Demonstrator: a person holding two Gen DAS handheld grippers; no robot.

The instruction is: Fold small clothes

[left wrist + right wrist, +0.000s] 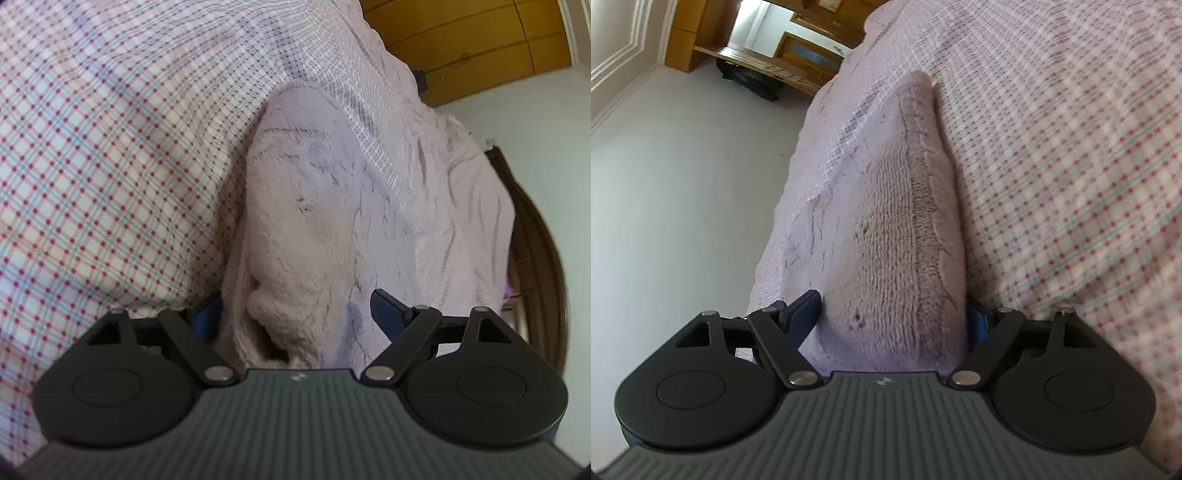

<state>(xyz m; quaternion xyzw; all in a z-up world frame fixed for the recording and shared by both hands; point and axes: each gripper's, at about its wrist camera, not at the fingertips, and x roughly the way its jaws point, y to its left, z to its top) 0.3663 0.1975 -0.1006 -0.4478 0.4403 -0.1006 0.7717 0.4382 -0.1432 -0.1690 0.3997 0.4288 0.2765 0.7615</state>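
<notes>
A pale pink knitted garment (295,221) lies bunched in the middle of both views, on a checked bed sheet (92,166). The left gripper (295,310) and right gripper (894,314) each stand spread wide, the knit between their blue fingers, unclamped.

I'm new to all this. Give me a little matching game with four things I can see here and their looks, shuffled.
Things:
1. sweater
2. sheet
3. cupboard
4. wall

Looks:
A. plain white
B. yellow-brown wood
C. pale pink knit
D. checks with red dots

Pairs: 1-C, 2-D, 3-B, 4-A
</notes>
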